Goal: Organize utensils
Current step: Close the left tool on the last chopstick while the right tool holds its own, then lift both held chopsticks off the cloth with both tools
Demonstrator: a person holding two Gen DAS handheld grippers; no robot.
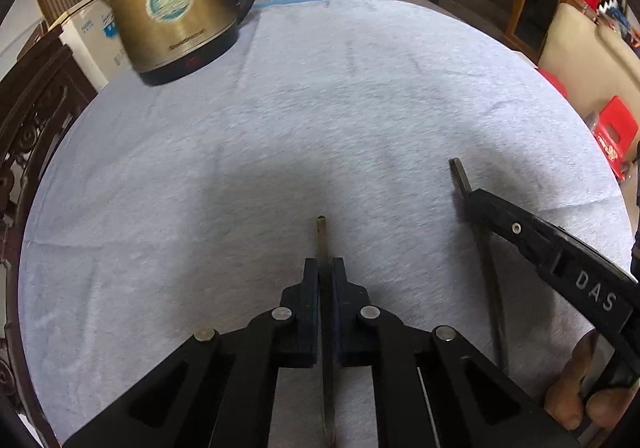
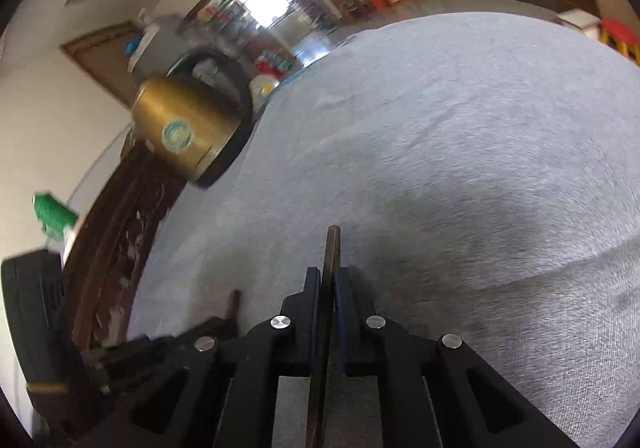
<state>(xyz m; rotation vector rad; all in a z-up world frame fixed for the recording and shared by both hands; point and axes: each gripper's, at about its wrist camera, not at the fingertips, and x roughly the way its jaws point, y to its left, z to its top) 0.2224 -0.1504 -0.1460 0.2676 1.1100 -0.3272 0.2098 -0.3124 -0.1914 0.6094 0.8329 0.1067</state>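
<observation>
Chopsticks: left gripper (image 1: 325, 268) fingers clamped on one chopstick (image 1: 321, 236), right gripper (image 2: 329, 276) pinching other chopstick (image 2: 332, 248). Brass kettle (image 1: 176, 3) stands well apart on grey-clothed counter (image 1: 360, 107).

Left tongs (image 1: 325, 268) clamped on thin chopstick (image 1: 321, 236); right tongs (image 1: 472, 195) grip second chopstick (image 1: 458, 173); brass kettle (image 1: 172, 3) far-left on grey-clothed counter (image 1: 320, 107).

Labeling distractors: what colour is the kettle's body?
Brassy gold kettle, with a black base and handle and a round teal emblem on its side; clearest in the left wrist view.
</observation>
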